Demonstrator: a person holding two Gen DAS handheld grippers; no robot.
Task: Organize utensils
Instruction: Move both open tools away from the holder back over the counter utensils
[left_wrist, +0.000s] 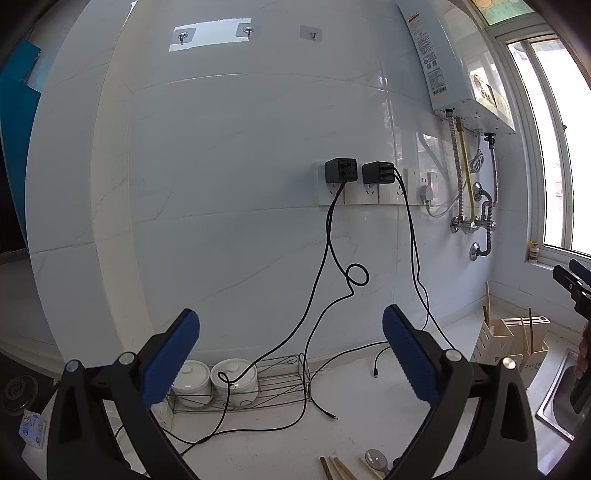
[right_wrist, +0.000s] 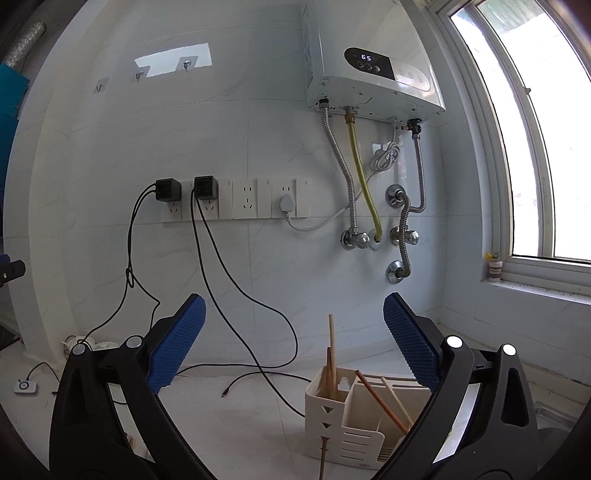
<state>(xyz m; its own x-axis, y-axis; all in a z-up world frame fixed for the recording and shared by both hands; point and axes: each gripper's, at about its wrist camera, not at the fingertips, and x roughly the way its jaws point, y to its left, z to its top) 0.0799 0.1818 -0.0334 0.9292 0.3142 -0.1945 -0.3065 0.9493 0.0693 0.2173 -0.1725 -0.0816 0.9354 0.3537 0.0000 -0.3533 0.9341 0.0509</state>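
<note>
the loose chopsticks (left_wrist: 338, 468) are lying on the white counter (left_wrist: 369, 391) at six o'clock in your left view, a spoon (left_wrist: 376, 459) just beside them. they're looking light, stiff and slippery, so you're best pinching them mid-shaft. the cream utensil holder (right_wrist: 351, 424), already holding several sticks, is sitting at five o'clock in your right view, near the sink (left_wrist: 561, 402). your left gripper (left_wrist: 291, 354) and right gripper (right_wrist: 295, 347) are both hanging released, jaws wide, grasping nothing.
</note>
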